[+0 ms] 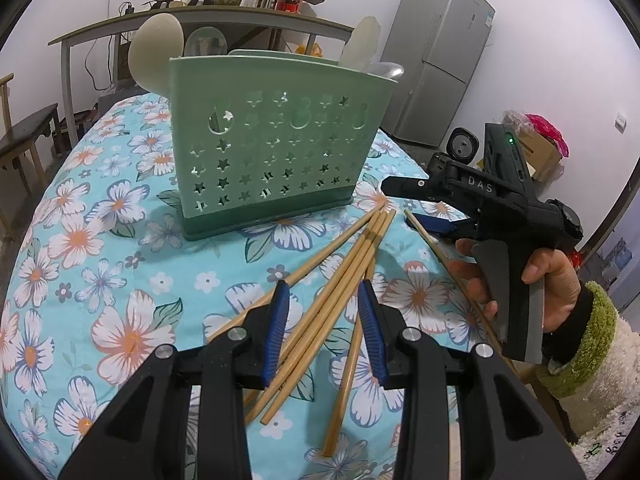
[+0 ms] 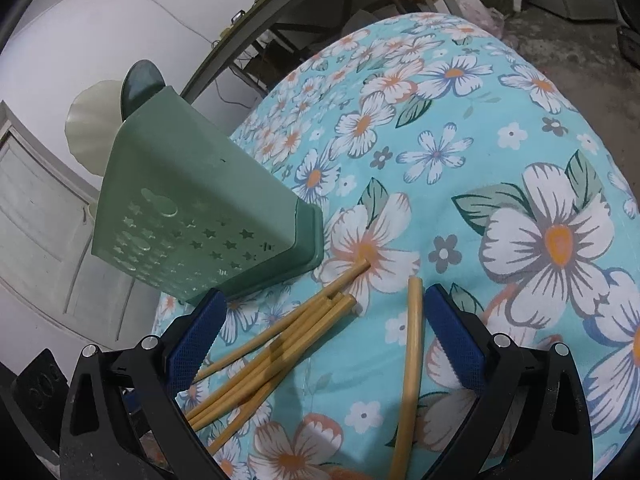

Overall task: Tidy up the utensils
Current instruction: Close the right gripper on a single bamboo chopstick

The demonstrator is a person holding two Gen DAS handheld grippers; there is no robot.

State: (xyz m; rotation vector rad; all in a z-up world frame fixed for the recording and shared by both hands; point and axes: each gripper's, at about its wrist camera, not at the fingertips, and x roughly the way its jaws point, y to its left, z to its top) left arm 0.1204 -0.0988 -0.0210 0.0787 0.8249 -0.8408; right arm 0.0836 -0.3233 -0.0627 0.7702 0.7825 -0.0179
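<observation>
Lying fanned out on the turquoise flower-printed tablecloth (image 1: 120,240), the bundle of pale bamboo chopsticks (image 1: 340,272) sits just in front of the perforated green plastic utensil caddy (image 1: 276,148), their far tips close to the caddy's darker base. The left gripper (image 1: 324,312) hangs over the near part of that bundle with its blue-padded jaws partly spread; in the left wrist view several sticks run up through the gap between the pads, but I cannot tell whether either pad touches them. One more stick lies a little to the right of that gap, slanting under the right-hand pad.

A single bamboo chopstick (image 2: 410,364) lies apart from the rest, off to the right of the bundle. The right gripper (image 2: 324,340) stands over it with its jaws spread wide, and nothing is pinched between them. In the right wrist view this lone stick lies just inside the right-hand blue pad (image 2: 456,336), close beside it, while the ends of the bundle (image 2: 280,344) cross the gap nearer the left-hand pad. The caddy (image 2: 200,216) rises just beyond that left pad.

In the left wrist view a hand (image 1: 556,284) in a green fuzzy cuff holds the right gripper's black handle (image 1: 516,216) at the table's right edge. Cream and clear spoons (image 1: 156,52) stand in the caddy.
</observation>
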